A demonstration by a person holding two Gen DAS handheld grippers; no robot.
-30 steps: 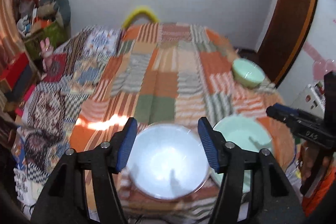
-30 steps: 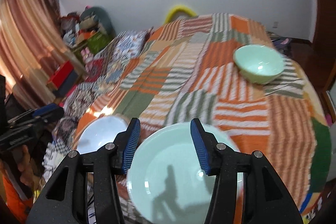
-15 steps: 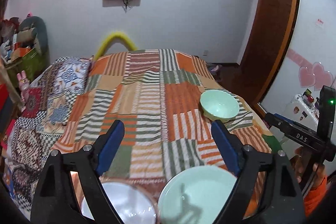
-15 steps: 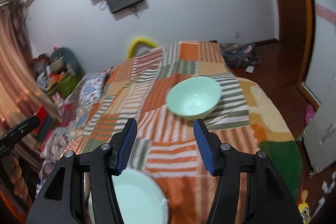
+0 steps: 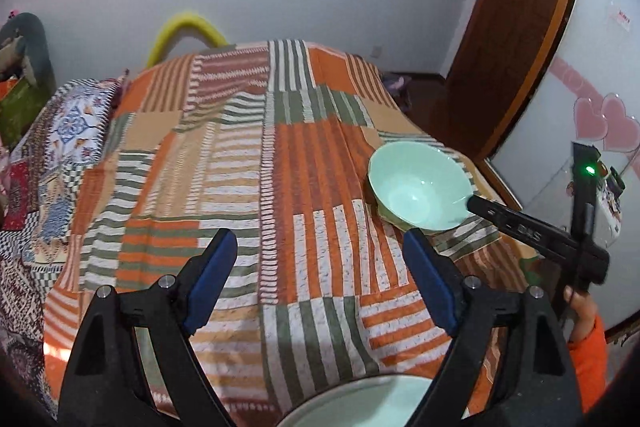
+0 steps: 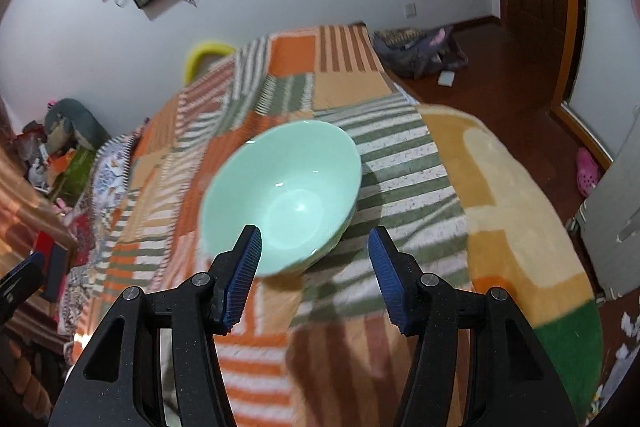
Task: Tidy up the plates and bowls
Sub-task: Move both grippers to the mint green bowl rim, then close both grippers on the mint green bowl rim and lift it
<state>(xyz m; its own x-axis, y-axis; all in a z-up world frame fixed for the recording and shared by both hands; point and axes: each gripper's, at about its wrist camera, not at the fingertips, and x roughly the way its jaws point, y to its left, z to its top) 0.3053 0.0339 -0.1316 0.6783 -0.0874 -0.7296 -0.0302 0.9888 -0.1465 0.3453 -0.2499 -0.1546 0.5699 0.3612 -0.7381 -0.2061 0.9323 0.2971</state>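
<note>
The left wrist view looks down the length of the bed (image 5: 248, 163) from above its near end, toward the far wall; the right wrist view sits lower and nearer, angled left; both share the green bowl (image 5: 416, 183) (image 6: 280, 195) and striped quilt (image 5: 304, 147) (image 6: 400, 155).

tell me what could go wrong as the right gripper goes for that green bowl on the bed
1. The green bowl sits tilted on a soft patchwork blanket, so a nudge from one finger could tip or slide it.
2. It lies near the bed's right edge and might roll off.
3. The right gripper is open but only its left finger overlaps the rim; closing now could miss.
</note>
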